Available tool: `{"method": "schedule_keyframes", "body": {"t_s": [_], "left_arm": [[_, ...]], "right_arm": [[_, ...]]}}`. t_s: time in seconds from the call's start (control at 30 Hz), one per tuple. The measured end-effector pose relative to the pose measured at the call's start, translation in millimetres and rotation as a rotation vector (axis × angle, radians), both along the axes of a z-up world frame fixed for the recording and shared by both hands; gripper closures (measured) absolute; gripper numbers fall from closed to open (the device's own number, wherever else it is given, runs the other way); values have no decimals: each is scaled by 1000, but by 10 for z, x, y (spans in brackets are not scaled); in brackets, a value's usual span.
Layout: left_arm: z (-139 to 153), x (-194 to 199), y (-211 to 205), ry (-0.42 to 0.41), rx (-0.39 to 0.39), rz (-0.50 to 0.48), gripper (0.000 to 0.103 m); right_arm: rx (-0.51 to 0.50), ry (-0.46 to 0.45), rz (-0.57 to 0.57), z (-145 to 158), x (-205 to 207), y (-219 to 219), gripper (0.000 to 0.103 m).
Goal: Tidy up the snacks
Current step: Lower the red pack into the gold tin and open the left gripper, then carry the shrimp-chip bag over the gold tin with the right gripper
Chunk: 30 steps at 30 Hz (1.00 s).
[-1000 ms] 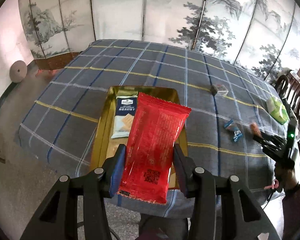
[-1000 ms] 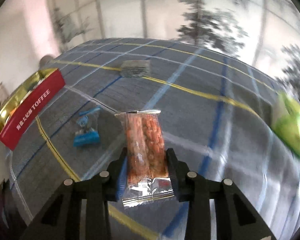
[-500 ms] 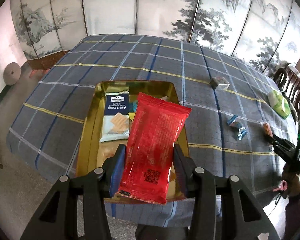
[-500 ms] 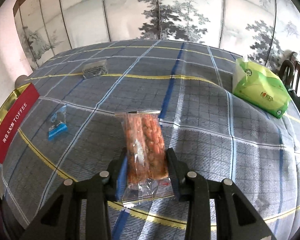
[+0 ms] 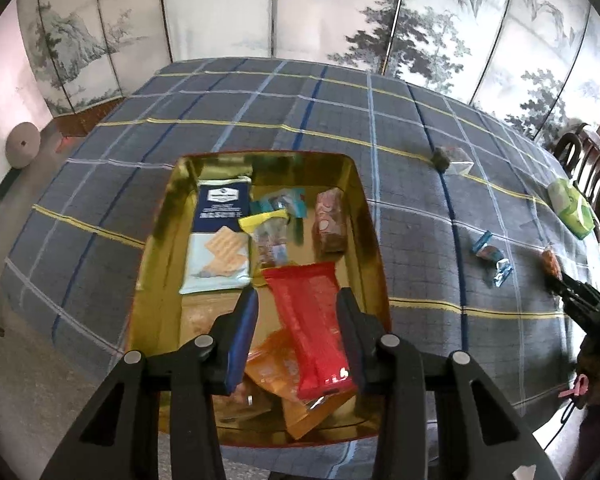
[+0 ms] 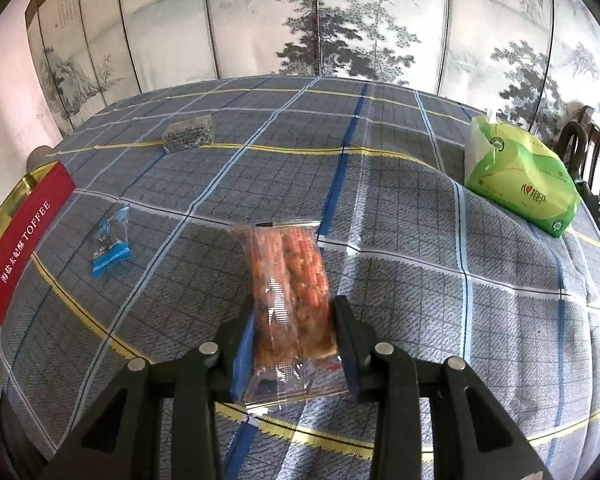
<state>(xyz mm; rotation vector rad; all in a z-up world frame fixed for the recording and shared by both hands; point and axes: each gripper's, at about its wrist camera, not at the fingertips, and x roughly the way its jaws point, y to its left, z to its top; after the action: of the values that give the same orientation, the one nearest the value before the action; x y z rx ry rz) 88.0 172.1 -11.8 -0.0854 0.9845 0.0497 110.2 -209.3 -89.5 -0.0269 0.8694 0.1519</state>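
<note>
The gold tin [image 5: 380, 280] lies right below my left gripper [image 5: 296, 320]. A red snack packet [image 5: 312, 320] rests in the tin on an orange packet [image 5: 276, 364], seen between the fingers. It lies against the right finger and clear of the left blue pad [image 5: 242, 332] while the jaws are closing. A cracker pack [image 5: 220, 240] and several small snacks fill the tin's far half. My right gripper [image 6: 294, 340] is shut on a clear packet of orange-brown nut bars [image 6: 290, 288], held over the checked tablecloth [image 6: 420, 300].
A blue-wrapped candy [image 6: 110, 246] and a dark clear-wrapped snack [image 6: 188, 134] lie loose on the cloth. A green tissue pack [image 6: 520, 176] sits at the far right near wooden chairs. The tin's red side [image 6: 20, 240] shows at the left edge. A painted folding screen stands behind the table.
The left gripper sank towards the tin, and the red packet left its pads and now lies inside. The right gripper swung and steadied, still holding the nut bars.
</note>
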Motion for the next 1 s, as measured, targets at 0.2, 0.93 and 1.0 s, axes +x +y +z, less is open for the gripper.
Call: {"method": "schedule_keyframes", "body": {"t_s": [0.2,0.93,1.0], "left_arm": [[34,-102,7,-9,22,10,67],[290,-679,-52,-125,201,63,47],[303,-719,-35,-127,204,62,47]], "right_arm": [[2,0,0,2,-1,-2,66],[155,10,-31,195,-458,43,66],[163,2,-22,258,-516,109,66]]}}
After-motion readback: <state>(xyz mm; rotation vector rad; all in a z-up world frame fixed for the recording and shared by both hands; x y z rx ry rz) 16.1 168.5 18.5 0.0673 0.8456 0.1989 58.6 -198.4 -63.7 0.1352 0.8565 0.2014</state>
